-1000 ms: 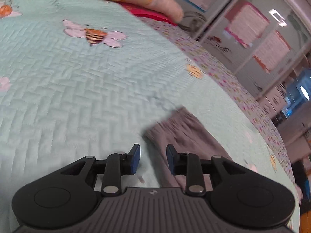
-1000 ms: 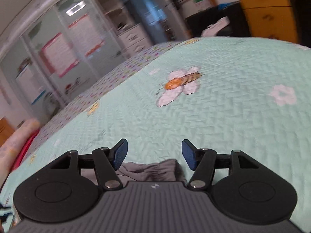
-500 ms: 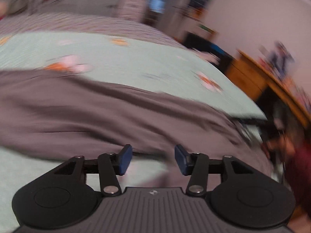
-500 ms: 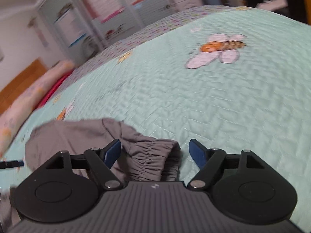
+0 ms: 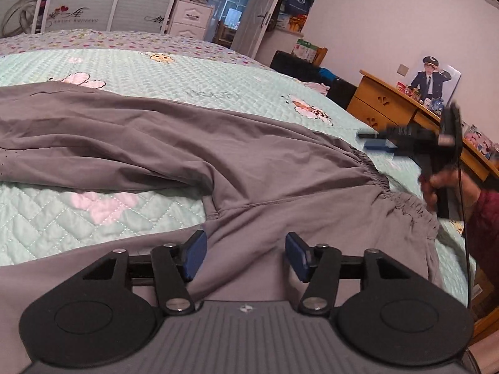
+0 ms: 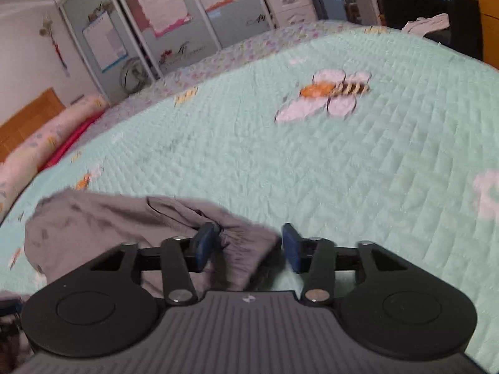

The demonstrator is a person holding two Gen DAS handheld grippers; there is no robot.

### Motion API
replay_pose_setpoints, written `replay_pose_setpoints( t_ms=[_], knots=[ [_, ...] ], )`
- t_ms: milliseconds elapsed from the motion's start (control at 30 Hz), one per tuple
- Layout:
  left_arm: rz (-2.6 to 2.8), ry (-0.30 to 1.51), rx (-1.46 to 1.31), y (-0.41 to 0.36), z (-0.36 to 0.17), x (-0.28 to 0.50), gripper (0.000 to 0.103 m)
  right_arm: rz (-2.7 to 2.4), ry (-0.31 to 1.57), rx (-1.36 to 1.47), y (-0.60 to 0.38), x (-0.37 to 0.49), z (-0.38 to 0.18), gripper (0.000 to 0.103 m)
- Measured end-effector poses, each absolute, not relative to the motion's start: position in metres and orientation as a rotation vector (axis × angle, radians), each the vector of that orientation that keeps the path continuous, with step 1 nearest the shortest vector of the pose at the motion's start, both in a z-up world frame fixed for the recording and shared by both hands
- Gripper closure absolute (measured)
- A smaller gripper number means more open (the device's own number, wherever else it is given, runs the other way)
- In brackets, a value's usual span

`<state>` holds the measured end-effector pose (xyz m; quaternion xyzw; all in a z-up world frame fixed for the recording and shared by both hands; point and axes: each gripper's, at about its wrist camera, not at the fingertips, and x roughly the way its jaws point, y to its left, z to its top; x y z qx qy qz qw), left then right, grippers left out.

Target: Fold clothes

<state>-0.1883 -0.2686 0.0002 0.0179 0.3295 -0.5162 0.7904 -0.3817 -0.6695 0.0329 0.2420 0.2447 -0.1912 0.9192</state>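
On a mint quilted bedspread (image 5: 131,68) with herringbone stitching, grey smooth-woven trousers (image 5: 174,143) lie spread from 9 to 3 o'clock, their gathered elastic waistband (image 5: 374,171) at 3. Left gripper (image 5: 243,255): jaws just widened, released above the cloth. Right gripper (image 6: 248,246): jaws just narrowed, waistband bunched between them, not visibly pinched.

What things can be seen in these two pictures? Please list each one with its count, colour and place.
Grey fabric trousers: one, grey, spread across the bed.
Quilted mint-green bedspread: one, with bee and flower patches, covers the bed.
Long pink bolster pillow: one, at the bed's far edge.
Wooden desk: one, orange-brown, beside the bed.
Framed photo: one, on the desk.
White drawer unit: one, near the doorway.
Left gripper: black, blue pads, open over the trousers.
Right gripper: black, blue pads, waistband between open jaws.
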Motion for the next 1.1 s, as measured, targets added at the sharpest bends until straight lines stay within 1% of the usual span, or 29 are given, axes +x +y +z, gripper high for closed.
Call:
replay_pose_setpoints(
  t_ms=[33,67,133,233,367,400,433,467,500,533,600,767,800,867,933,967,1100],
  knots=[
    [-1.115,0.700,0.044,-0.269,-0.001,-0.190,0.041,-0.406,0.466,0.458,-0.665,-0.381,0.044,0.041],
    [-1.120,0.691,0.051,-0.269,-0.001,-0.194,0.039,-0.411,0.426,0.414,-0.659,-0.379,0.055,0.041],
    [-1.126,0.677,0.060,-0.267,-0.002,-0.196,0.037,-0.327,0.422,0.345,-0.646,-0.358,0.071,0.039],
    [-1.133,0.682,0.036,-0.263,-0.003,-0.195,0.037,-0.198,0.528,0.256,-0.626,-0.301,0.070,0.039],
    [-1.145,0.701,-0.014,-0.258,-0.004,-0.191,0.037,-0.096,0.660,0.199,-0.618,-0.233,0.050,0.040],
    [-1.147,0.706,-0.026,-0.257,-0.005,-0.190,0.037,-0.076,0.691,0.197,-0.618,-0.220,0.045,0.041],
    [-1.149,0.710,-0.036,-0.257,-0.005,-0.189,0.037,-0.060,0.726,0.202,-0.618,-0.210,0.039,0.047],
    [-1.150,0.714,-0.046,-0.256,-0.005,-0.189,0.037,-0.027,0.763,0.212,-0.618,-0.202,0.034,0.057],
    [-1.151,0.718,-0.057,-0.255,-0.005,-0.188,0.037,0.003,0.785,0.211,-0.616,-0.199,0.031,0.088],
    [-1.154,0.722,-0.069,-0.255,-0.005,-0.187,0.037,0.024,0.797,0.201,-0.613,-0.197,0.029,0.099],
    [-1.158,0.733,-0.102,-0.251,-0.004,-0.185,0.037,-0.039,0.780,0.182,-0.612,-0.199,0.029,0.099],
    [-1.068,0.779,-0.242,-0.230,0.001,-0.174,0.037,-0.215,0.727,0.200,-0.618,-0.208,0.026,0.097],
    [-1.044,0.790,-0.274,-0.224,0.002,-0.170,0.037,-0.228,0.718,0.195,-0.616,-0.211,0.027,0.090],
    [-0.995,0.809,-0.337,-0.213,0.005,-0.161,0.037,-0.240,0.693,0.207,-0.611,-0.219,0.032,0.082],
    [-0.939,0.815,-0.394,-0.201,0.009,-0.150,0.037,-0.253,0.648,0.226,-0.605,-0.226,0.042,0.050],
    [-0.902,0.811,-0.420,-0.195,0.011,-0.145,0.037,-0.259,0.621,0.224,-0.600,-0.229,0.049,0.048],
    [-0.743,0.816,-0.532,-0.166,0.015,-0.117,0.037,-0.203,0.544,0.215,-0.561,-0.245,0.073,0.048]
  ],
)
